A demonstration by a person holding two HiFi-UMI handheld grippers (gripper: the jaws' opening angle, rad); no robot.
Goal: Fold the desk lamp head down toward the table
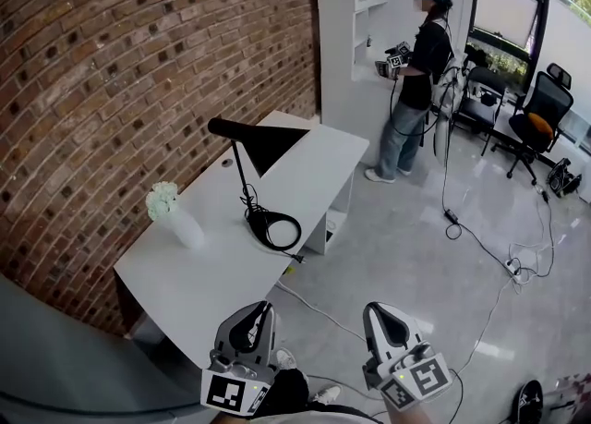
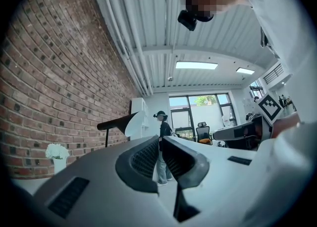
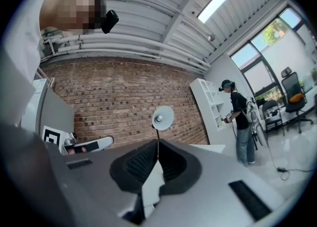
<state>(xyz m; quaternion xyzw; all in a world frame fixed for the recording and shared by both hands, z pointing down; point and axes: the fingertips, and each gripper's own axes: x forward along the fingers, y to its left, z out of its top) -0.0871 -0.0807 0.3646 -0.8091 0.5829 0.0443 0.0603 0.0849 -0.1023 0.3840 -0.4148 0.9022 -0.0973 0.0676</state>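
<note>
Left gripper (image 1: 261,309) is being held clenched, jaws brought all but together with nothing being gripped between them; right gripper (image 1: 377,309) is likewise being held clenched, tips meeting, empty. Both are being carried low in the head view, side by side, short of the near end of the desk (image 1: 199,274) and well apart from the desk lamp (image 1: 244,177). Lamp is being seen standing about mid-desk: round black base (image 1: 273,228) is resting flat on the white top, thin stem is rising upright, and the black cone head (image 1: 263,142) is being carried raised well above the desk top, wide opening turned to the right; not folded down. A white vase of white flowers (image 1: 175,214) is sitting left of the base, toward the brick wall (image 1: 111,80), not touching the lamp. In the left gripper view the head is being shown as a dark cone left of the jaws, far off; in the right gripper view its pale inner face and bulb are being shown just above the jaw tips, far behind. Another person (image 1: 417,71) wearing a headset is being seen standing past the far end of the desk by a white shelf unit (image 1: 369,6), with office chairs (image 1: 540,117) beyond and cables (image 1: 480,242) lying across the floor.
</note>
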